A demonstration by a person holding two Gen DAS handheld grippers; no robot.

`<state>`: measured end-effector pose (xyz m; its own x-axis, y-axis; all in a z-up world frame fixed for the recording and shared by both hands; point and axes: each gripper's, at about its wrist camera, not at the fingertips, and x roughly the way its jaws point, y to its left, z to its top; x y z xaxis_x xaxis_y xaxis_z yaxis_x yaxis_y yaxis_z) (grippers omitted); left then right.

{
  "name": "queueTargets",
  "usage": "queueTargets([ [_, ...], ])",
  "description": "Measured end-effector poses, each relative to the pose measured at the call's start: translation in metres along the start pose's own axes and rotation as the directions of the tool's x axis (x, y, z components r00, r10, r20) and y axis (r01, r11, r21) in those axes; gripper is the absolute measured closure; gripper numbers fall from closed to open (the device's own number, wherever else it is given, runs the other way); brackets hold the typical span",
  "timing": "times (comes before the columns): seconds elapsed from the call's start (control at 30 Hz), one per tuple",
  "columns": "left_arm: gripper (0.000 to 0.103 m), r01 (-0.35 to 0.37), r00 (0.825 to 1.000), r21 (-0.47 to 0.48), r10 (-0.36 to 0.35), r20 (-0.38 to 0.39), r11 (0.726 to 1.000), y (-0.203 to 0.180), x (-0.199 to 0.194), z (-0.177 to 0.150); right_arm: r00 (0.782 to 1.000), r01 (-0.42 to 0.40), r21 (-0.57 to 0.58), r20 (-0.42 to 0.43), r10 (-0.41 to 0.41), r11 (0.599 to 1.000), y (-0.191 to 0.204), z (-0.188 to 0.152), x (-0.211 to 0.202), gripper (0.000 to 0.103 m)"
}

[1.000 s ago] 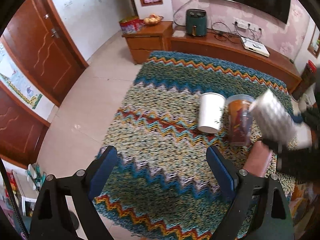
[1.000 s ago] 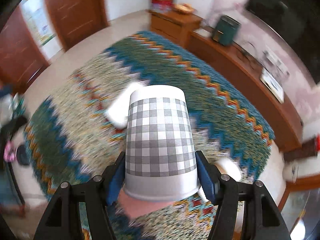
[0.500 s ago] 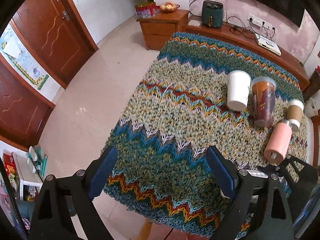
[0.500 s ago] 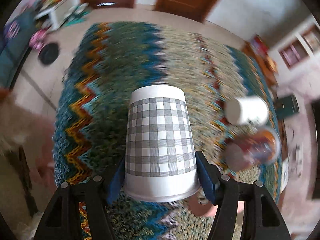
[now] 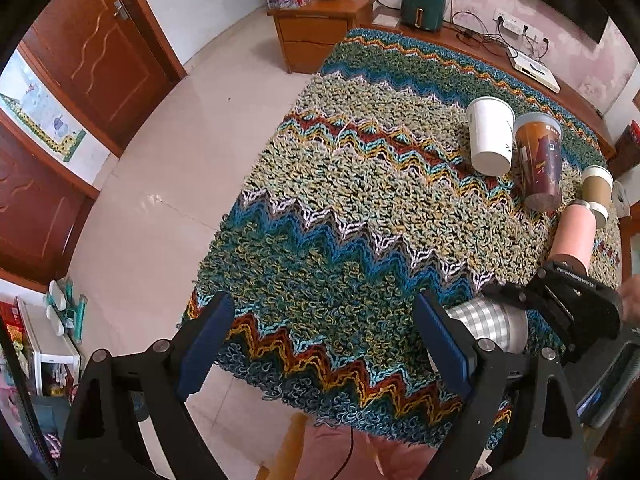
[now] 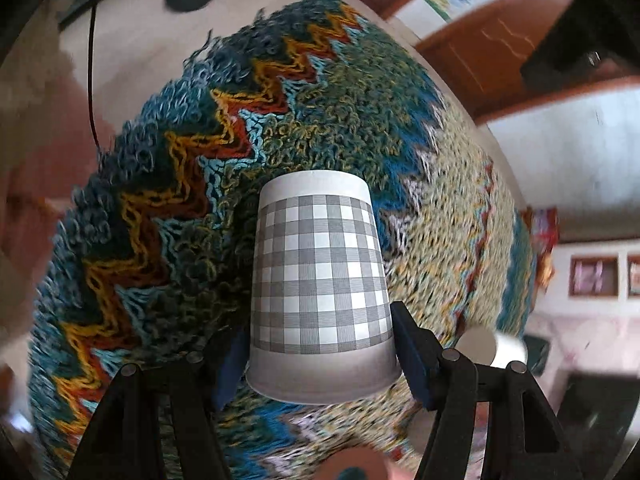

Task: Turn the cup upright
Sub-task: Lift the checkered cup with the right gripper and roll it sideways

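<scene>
My right gripper (image 6: 320,356), clamped on the grey-checked paper cup (image 6: 320,272), has swung it low over the worktop (image 5: 340,220); left gripper (image 5: 320,344) apart.

A white cup (image 5: 491,141), a brown printed tumbler (image 5: 539,162) and a pink bottle (image 5: 571,238) stand on the zigzag rug (image 5: 340,208).

Even, bright daylight, soft glare on the glossy pale tiled floor (image 5: 152,184), strong fisheye bending with black corners, left wrist view sharp, right wrist view motion-blurred at its edges, grey-and-white checked paper cup (image 6: 320,280) crisp, shaggy zigzag woven rug (image 6: 168,184) smeared toward the rim
</scene>
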<state>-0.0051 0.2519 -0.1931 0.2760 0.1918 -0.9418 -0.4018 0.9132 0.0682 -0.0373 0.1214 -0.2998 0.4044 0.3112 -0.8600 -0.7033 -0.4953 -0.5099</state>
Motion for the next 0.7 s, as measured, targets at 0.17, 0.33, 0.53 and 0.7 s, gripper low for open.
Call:
queueTargets([
  [0.17, 0.011, 0.019, 1.000, 0.012, -0.019, 0.002, 1.000, -0.001, 0.002, -0.001, 1.000, 0.013, -0.023, 0.007, -0.013, 1.000, -0.005, 0.005, 0.002, 0.034],
  [0.33, 0.011, 0.039, 0.999, 0.032, -0.039, 0.007, 0.999, -0.004, 0.002, 0.002, 1.000, 0.015, -0.018, -0.008, -0.015, 1.000, -0.006, 0.004, 0.005, 0.033],
  [0.53, 0.011, 0.049, 0.999, 0.047, -0.050, 0.007, 0.998, -0.006, 0.005, 0.005, 0.999, -0.041, 0.027, -0.004, 0.041, 0.999, -0.012, 0.004, 0.009, 0.024],
  [0.7, 0.011, 0.063, 0.998, 0.055, -0.063, 0.004, 0.997, -0.006, 0.007, 0.006, 0.996, -0.083, 0.062, -0.016, 0.084, 0.995, -0.018, 0.006, 0.012, 0.023],
])
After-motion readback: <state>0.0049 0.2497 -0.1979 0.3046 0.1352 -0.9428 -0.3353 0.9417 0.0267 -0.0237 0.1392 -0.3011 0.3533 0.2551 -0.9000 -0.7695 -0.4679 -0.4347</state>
